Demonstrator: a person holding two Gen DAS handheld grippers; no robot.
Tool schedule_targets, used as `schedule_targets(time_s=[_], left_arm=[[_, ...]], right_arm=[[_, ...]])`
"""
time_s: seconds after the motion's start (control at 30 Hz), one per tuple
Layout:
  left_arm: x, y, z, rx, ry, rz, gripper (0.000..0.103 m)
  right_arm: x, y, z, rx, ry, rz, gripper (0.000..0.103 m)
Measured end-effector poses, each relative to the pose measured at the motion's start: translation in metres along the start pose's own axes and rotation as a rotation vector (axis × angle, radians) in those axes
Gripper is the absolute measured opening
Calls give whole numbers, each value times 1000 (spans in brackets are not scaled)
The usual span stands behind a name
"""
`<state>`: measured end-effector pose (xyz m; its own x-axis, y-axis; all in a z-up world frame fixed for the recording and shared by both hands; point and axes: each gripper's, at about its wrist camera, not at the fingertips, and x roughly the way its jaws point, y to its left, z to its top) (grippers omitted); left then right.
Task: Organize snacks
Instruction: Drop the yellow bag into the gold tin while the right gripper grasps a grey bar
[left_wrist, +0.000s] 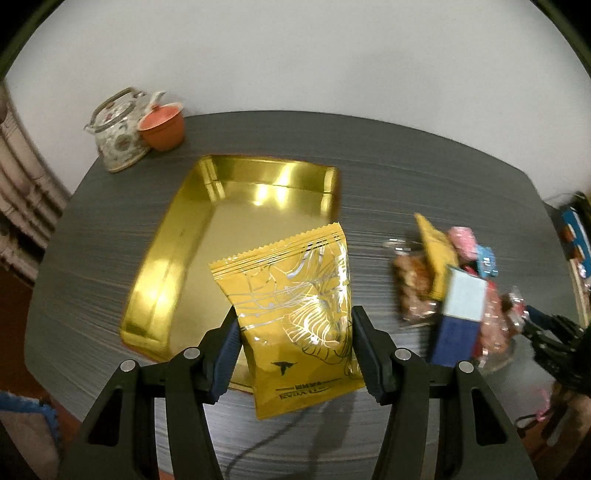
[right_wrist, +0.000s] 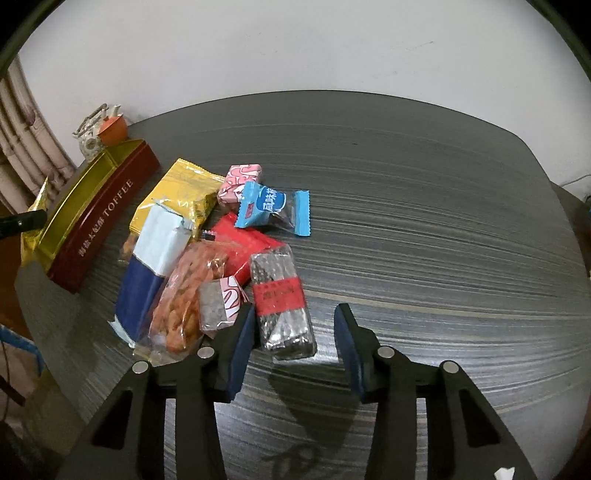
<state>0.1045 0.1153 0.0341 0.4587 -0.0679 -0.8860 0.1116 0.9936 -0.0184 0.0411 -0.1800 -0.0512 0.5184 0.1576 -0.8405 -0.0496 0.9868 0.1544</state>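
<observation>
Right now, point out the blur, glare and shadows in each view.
Left wrist view: the snack pile and table are motion-smeared, the gold tin glares, and the yellow packet stays sharp. Right wrist view: sharp, with a dark hand-held gripper shadow on the tabletop; both bow at the edges.

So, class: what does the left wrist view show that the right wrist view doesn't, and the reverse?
Left wrist only: the left gripper shut on a yellow packet, and the tin's gold interior.
Right wrist only: the right gripper open around a black packet with a red band, and the tin's red TOFFEE side.
Both: the teapot, orange cup and snack pile.
</observation>
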Motion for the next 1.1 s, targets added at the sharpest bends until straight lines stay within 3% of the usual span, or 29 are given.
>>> schedule_targets(time_s=[0.07,0.1,0.47,1.1], left_arm=[[6,8,1,-6,12,16,57],[9,11,2,-3,21,25,57],[47,39,2,-7,99,74,57],[82,54,3,22,142,115,57]], right_arm=[[1,0,1,3,6,12,34],[1,1,1,0,9,24,27],[2,8,2,-15,12,2,27],[3,15,0,-31,1,-55,25]])
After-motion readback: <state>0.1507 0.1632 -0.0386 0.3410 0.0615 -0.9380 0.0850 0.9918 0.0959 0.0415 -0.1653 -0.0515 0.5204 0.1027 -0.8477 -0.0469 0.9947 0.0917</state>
